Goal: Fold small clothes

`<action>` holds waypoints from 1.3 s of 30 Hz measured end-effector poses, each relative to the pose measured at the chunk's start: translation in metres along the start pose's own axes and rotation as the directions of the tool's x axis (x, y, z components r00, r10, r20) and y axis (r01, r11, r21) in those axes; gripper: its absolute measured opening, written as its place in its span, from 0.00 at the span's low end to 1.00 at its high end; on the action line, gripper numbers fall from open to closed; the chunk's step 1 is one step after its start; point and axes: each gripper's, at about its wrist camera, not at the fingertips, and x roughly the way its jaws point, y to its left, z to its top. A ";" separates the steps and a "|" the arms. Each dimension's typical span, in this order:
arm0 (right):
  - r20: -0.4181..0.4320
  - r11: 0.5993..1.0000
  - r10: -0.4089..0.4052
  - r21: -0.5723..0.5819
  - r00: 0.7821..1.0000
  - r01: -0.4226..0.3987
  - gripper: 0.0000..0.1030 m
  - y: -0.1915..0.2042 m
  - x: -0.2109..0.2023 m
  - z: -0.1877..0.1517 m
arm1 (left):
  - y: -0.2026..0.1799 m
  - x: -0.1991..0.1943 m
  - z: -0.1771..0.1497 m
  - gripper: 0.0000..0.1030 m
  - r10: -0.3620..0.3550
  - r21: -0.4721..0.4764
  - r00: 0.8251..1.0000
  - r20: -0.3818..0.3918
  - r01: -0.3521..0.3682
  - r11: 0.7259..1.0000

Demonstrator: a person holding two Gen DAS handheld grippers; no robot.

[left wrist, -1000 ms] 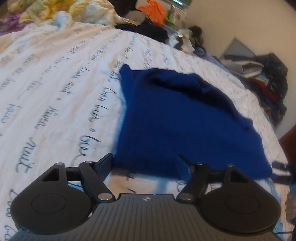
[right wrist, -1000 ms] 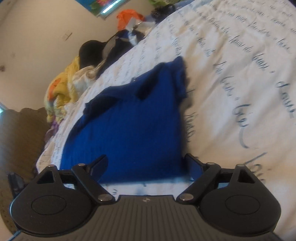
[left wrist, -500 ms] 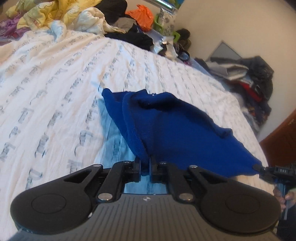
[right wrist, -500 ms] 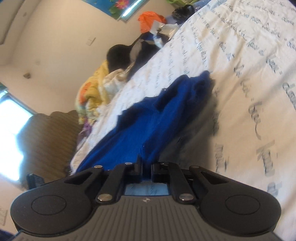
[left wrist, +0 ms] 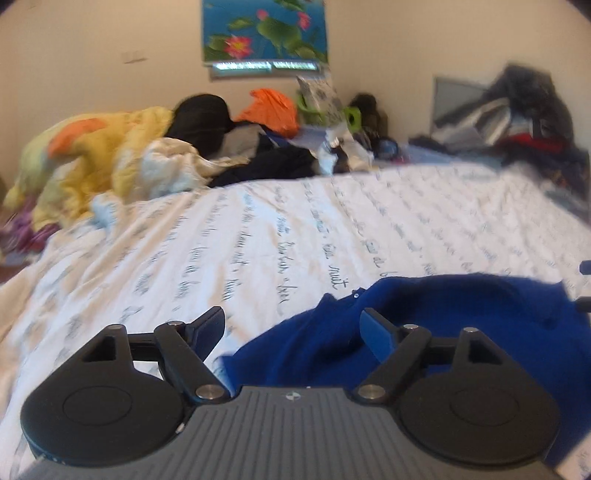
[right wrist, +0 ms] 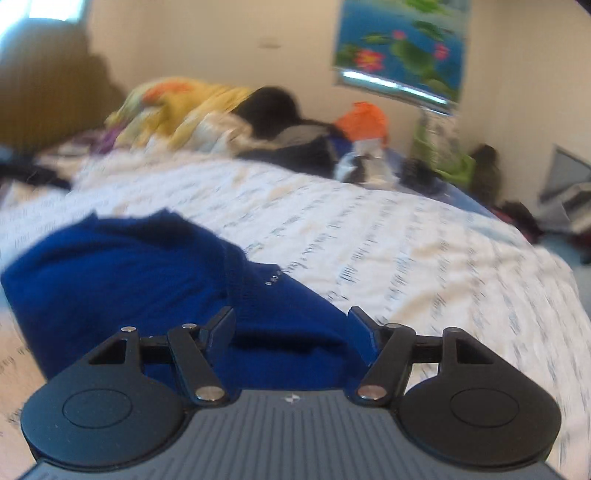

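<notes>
Left tool (left wrist: 291, 326) pointed down-forward over the bed (left wrist: 258, 236), jaws wide apart, nothing pinched; the near-left edge of the blue garment (left wrist: 461, 325) sat below and between the jaws, right finger (left wrist: 376, 334) over the cloth, left finger over bare sheet. Right tool (right wrist: 291, 326) had the same tilt, jaws spread, blue garment (right wrist: 122, 280) under and between them, pads not pressing on it. Both views level, wall poster (left wrist: 264, 31) upright.

Half a second before, both tools were clamped on the garment's near edge, lifting it; jaws have just been opening and the cloth was let go. Garment now lay bunched and folded over on itself on the near part of the bed, shorter front-to-back than a second ago, when it lay flat. Both cameras rolled upright and rose, so more of the far wall showed. Clothes pile (left wrist: 110, 162) at the far-left side, unchanged. Frames motion-blurred.
</notes>
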 end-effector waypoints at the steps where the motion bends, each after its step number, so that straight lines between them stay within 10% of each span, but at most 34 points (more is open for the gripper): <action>1: -0.047 0.999 0.014 -0.043 0.999 -0.016 0.65 0.001 0.015 0.002 | -0.007 0.020 0.006 0.72 0.005 0.022 1.000 -0.029 -0.005 1.000; 6: -0.134 0.990 0.022 -0.134 0.991 -0.040 0.64 0.005 0.052 -0.003 | -0.021 0.115 0.002 0.49 -0.058 0.013 0.958 -0.281 0.064 0.998; 8: -0.141 0.996 0.093 0.013 0.986 -0.092 0.14 -0.011 0.059 -0.003 | -0.014 0.116 0.006 0.15 -0.096 -0.027 0.961 -0.261 0.092 0.995; 9: -0.135 0.995 0.083 0.069 0.987 -0.074 0.14 -0.019 0.060 -0.001 | -0.013 0.112 0.008 0.13 -0.069 -0.034 0.969 -0.239 0.063 0.997; 12: 0.004 0.965 0.014 0.261 1.000 -0.014 0.14 -0.050 0.055 0.002 | -0.008 0.094 0.018 0.13 0.062 -0.051 0.994 -0.089 -0.067 0.996; 16: 0.082 0.900 -0.003 0.435 0.997 -0.033 0.37 -0.070 0.044 -0.009 | 0.000 0.096 0.004 0.21 0.148 -0.025 0.982 -0.119 -0.152 0.988; 17: 0.069 0.895 0.000 0.444 0.998 -0.030 0.65 -0.070 0.040 -0.010 | 0.001 0.091 0.000 0.43 0.152 -0.012 0.982 -0.110 -0.154 0.988; 19: 0.120 0.893 -0.016 0.449 0.993 -0.041 0.90 -0.068 0.027 -0.015 | 0.006 0.084 -0.005 0.84 0.117 -0.021 0.988 -0.098 -0.120 0.993; 25: -0.023 0.906 0.028 0.423 0.999 -0.016 0.89 -0.070 0.057 -0.005 | -0.010 0.104 -0.001 0.75 0.063 -0.016 0.984 -0.164 -0.067 0.998; 27: -0.046 0.899 0.063 0.437 0.997 -0.037 0.41 -0.070 0.074 -0.003 | -0.012 0.122 -0.002 0.52 0.075 -0.019 0.975 -0.211 -0.081 0.997; 28: -0.072 0.890 0.088 0.454 0.994 -0.046 0.03 -0.070 0.081 -0.002 | -0.011 0.122 0.000 0.15 0.064 -0.035 0.980 -0.188 -0.072 0.997; 34: -0.047 0.859 0.004 0.511 0.999 0.021 0.03 -0.084 0.088 -0.012 | -0.008 0.123 -0.014 0.10 0.235 -0.007 0.960 -0.151 -0.239 0.971; 39: -0.001 0.799 -0.040 0.601 0.999 0.033 0.26 -0.081 0.059 -0.019 | -0.021 0.093 -0.006 0.22 0.246 0.016 0.965 -0.089 -0.245 0.969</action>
